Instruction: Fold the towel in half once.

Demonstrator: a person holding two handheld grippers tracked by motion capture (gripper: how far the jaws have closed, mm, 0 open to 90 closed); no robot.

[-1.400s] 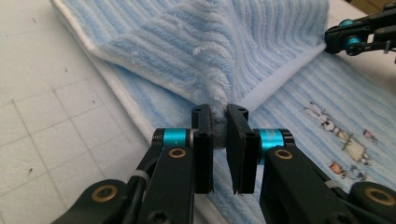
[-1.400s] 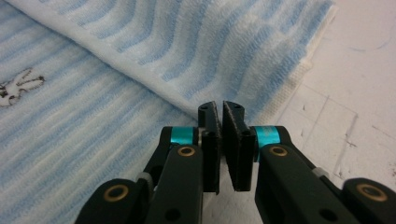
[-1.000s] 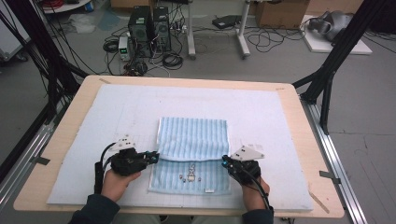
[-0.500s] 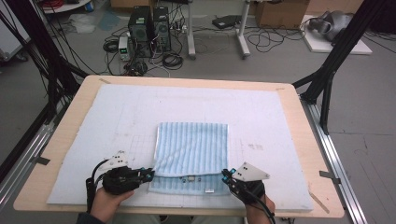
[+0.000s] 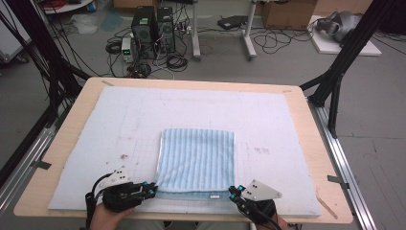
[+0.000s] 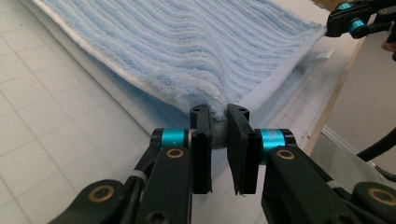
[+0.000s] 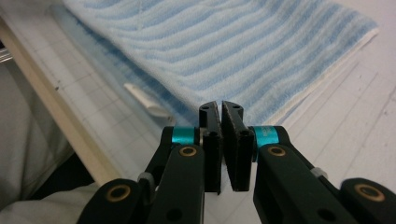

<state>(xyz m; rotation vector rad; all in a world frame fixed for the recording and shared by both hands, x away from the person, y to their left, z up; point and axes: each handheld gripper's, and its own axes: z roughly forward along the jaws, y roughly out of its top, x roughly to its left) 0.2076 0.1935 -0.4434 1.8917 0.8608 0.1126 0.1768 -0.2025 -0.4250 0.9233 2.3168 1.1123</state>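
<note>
- A folded blue striped towel (image 5: 196, 159) is seen lying on the pale gridded mat (image 5: 277, 124), near the table's front edge; the upper fold is drawn back toward the person, leaving a strip of the lower layer uncovered along the front, with a small white label (image 5: 214, 195) lying on it
- The left gripper (image 5: 151, 189) is held at the towel's front-left corner; in the left gripper view a bunched corner of the towel (image 6: 205, 56) is pinched between the jaws, the cloth rising from the mat behind them; the jaws have just been opening slightly, cloth still between the pads
- The right gripper (image 5: 233, 192) is placed at the front-right corner; in its own view the jaws (image 7: 220, 116) are pressed nearly together on a thin white towel edge; how much cloth lies between the pads is hard to make out
- The wooden table (image 5: 76, 110) rim is noted around the mat; a black frame post (image 5: 342, 57) stands at the right; computer towers (image 5: 153, 26) and loose cables lie on the floor beyond
- Nothing is found between the grippers and the towel; both hands are cut off by the bottom edge of the high view; the towel's underside is hidden
</note>
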